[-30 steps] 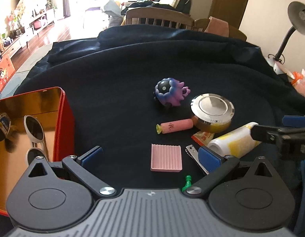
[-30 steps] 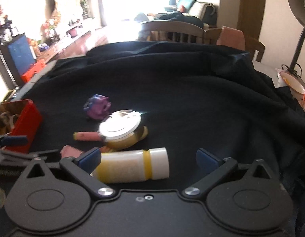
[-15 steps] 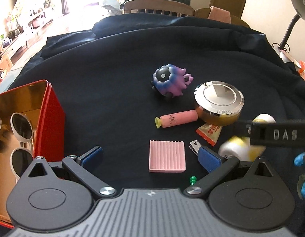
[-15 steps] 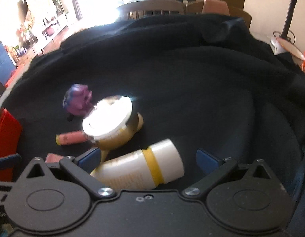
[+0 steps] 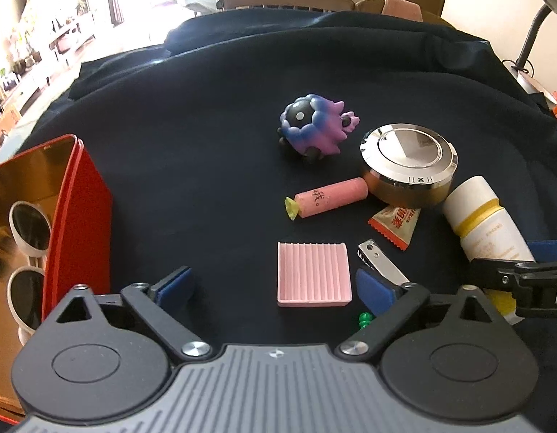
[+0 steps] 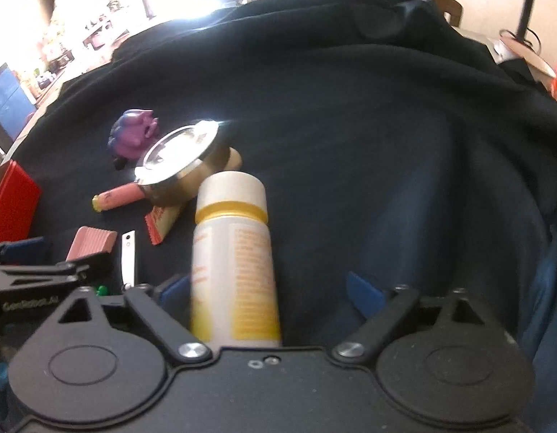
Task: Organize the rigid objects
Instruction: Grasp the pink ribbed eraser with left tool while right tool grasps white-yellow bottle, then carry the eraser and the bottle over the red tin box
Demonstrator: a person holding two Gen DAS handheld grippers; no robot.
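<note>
Right gripper (image 6: 267, 290) low over dark cloth (image 6: 350, 126), jaws just been closing, white and yellow bottle (image 6: 235, 252) between them, left pad beside it, right pad well apart, no squeeze yet. Left gripper (image 5: 275, 287) also just been closing, holds nothing, pink ridged pad (image 5: 313, 273) between its jaws, nail clipper (image 5: 381, 265) by right pad. Red box (image 5: 76, 223) at left, sunglasses (image 5: 27, 249) inside
</note>
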